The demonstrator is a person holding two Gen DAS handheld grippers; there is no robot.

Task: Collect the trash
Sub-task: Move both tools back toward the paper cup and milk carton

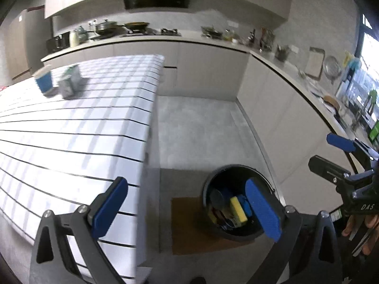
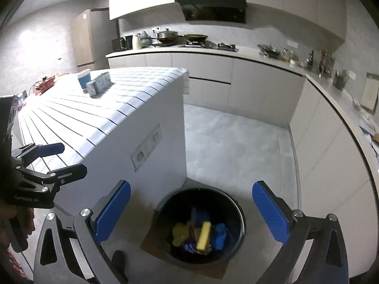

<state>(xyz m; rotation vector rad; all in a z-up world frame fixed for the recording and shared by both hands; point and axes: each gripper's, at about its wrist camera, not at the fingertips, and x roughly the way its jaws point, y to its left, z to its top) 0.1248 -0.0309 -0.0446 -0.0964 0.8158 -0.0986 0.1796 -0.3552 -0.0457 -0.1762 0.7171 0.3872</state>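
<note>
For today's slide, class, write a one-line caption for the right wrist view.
Open right gripper above a black bin of trash, beside the white tiled counter.

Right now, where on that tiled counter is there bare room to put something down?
The near stretch of the tiled counter is bare, from its right edge up to the blue tub and two cartons. The far left corner is crowded with red clutter.
</note>
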